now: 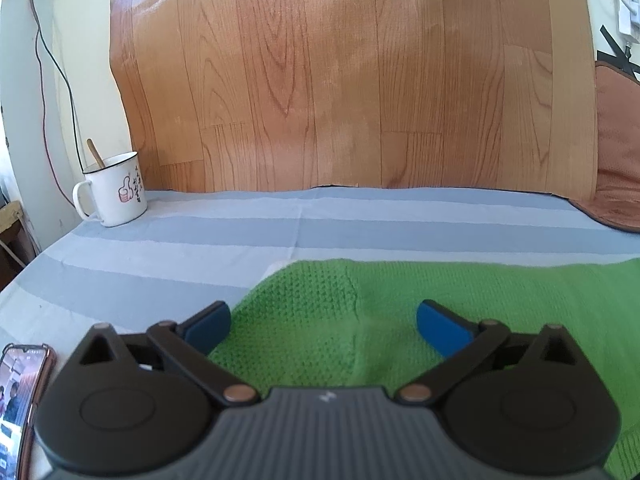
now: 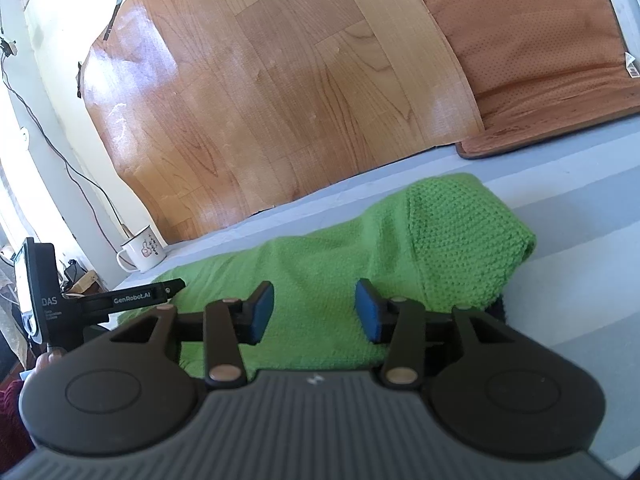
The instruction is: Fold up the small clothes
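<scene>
**Two open grippers over a green knit garment**

Green knit garment lies on a blue-striped sheet, wood-grain panel behind. Left gripper hangs w/ jaws spread wide over the garment's left edge, nothing held. Right gripper hangs over the cloth, jaws partly apart, nothing held. White mug stands far left; phone lies near left.
</scene>
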